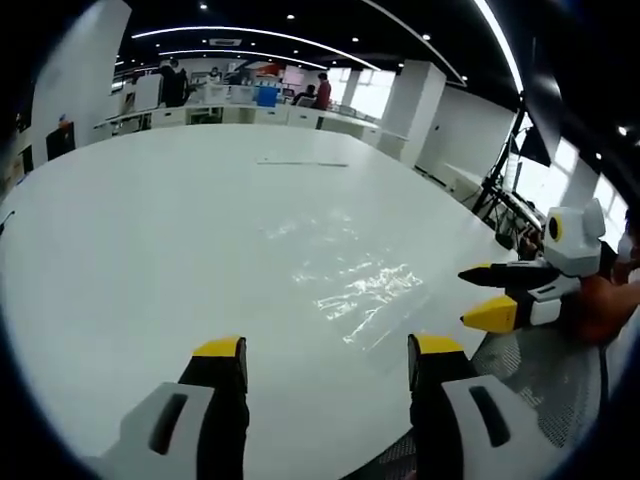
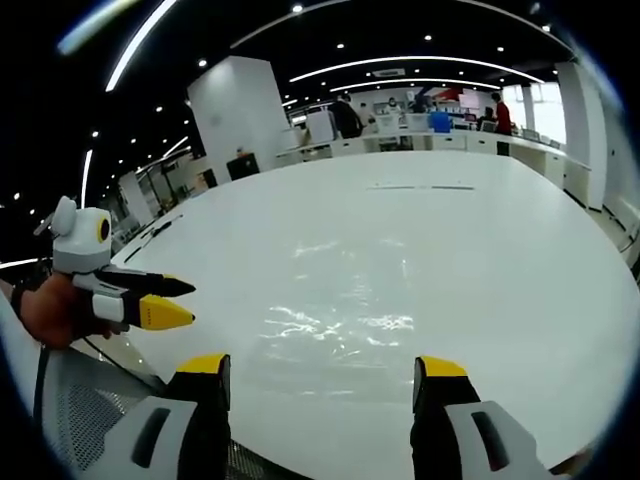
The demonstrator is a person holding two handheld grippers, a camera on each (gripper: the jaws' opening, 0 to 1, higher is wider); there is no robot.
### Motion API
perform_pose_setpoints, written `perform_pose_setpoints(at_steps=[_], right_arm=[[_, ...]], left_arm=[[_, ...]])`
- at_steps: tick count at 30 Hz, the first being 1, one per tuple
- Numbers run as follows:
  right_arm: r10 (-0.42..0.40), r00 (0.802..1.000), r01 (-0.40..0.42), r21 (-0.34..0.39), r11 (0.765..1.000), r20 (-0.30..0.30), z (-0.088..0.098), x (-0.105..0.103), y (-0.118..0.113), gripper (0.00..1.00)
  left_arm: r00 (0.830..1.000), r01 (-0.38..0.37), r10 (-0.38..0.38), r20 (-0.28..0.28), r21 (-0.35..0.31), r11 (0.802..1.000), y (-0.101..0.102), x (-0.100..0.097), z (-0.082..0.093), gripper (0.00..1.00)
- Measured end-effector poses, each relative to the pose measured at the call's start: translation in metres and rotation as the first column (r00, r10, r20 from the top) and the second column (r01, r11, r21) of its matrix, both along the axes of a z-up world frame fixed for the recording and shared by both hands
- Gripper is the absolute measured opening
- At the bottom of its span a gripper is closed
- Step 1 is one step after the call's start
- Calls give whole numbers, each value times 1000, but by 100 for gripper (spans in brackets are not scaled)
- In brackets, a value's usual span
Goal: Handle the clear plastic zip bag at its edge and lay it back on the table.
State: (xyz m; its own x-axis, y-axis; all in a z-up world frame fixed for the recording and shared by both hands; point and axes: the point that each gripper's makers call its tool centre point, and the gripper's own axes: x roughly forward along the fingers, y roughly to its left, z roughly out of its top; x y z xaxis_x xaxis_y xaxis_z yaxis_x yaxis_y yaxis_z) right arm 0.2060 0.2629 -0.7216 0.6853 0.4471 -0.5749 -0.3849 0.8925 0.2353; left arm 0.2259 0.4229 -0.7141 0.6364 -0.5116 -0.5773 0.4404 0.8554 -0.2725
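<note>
Both my grippers, left [image 1: 325, 352] and right [image 2: 320, 372], hover at the white bench's [image 1: 150, 240] near edge, fingers wide apart, empty. The clear zip bag [image 1: 360, 295] lies flat just ahead, bare bench beyond.

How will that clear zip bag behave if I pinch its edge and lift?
The clear zip bag lies flat and wrinkled on the white table, so it probably droops limply. It looks thin and empty, likely very light. Its glossy film may slip between jaws.

zip bag [image 1: 355, 292] flat on table [image 1: 150, 250], seemingly
</note>
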Motion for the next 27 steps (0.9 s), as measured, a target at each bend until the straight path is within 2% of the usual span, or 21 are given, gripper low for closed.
perform_pose_setpoints(at_steps=[3, 6, 9, 16, 19, 24, 27], right_arm=[[3, 1000, -3, -1, 1000, -4, 0, -1, 0, 74], [6, 1000, -6, 0, 1000, -6, -1, -1, 1, 73], [10, 1000, -10, 0, 1000, -11, -2, -1, 2, 73], [7, 1000, -7, -1, 1000, -21, -5, -1, 0, 73], [1, 1000, -1, 0, 1000, -25, -5, -2, -1, 72], [-2, 1000, 2, -1, 1000, -30, -6, -2, -1, 72], [-3, 999, 3, -1, 1000, -35, -6, -3, -1, 72]], left_arm=[[1000, 7, -7, 5, 18, 1000, 1, 10, -1, 64], [1000, -13, 13, 2, -1, 1000, 1, 23, 1, 63], [1000, -12, 12, 13, 0, 1000, 3, 50, 4, 63], [1000, 3, -3, 19, -6, 1000, -6, 103, 3, 62], [1000, 15, -15, 5, -8, 1000, -13, 124, -2, 62], [999, 32, -32, -9, -15, 999, -23, 144, -5, 61], [999, 44, -45, -29, -15, 999, -28, 158, -13, 60]])
